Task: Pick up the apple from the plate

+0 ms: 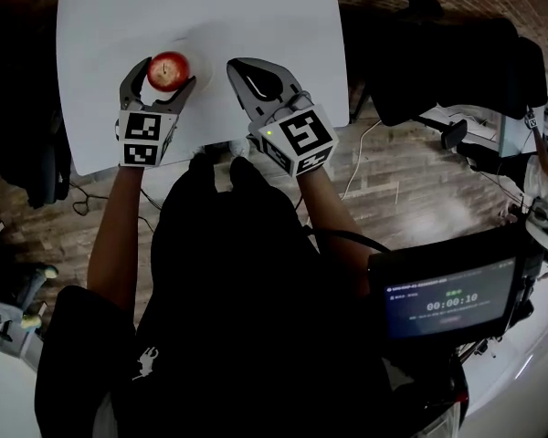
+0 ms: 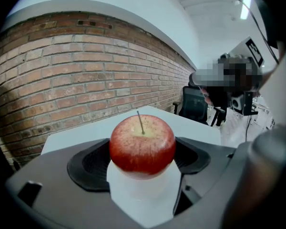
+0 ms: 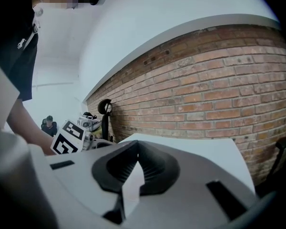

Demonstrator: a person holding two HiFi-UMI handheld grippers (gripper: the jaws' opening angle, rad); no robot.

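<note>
A red apple [image 1: 168,69] with a thin stem sits between the jaws of my left gripper [image 1: 169,75], over the near left part of the white table [image 1: 256,16]. In the left gripper view the apple [image 2: 142,144] fills the gap and both black pads [image 2: 90,163] press its sides. The white plate [image 1: 190,46] is only a faint rim against the white table, so I cannot tell whether the apple still rests on it. My right gripper [image 1: 235,67] hovers just right of the apple with its jaws together and nothing between them [image 3: 137,149].
The table's near edge [image 1: 219,144] lies just behind both grippers. A brick wall [image 2: 86,70] stands beyond the table. Black office chairs [image 1: 438,53] are to the right, and a screen with a timer [image 1: 447,299] is at lower right. A wooden floor surrounds the table.
</note>
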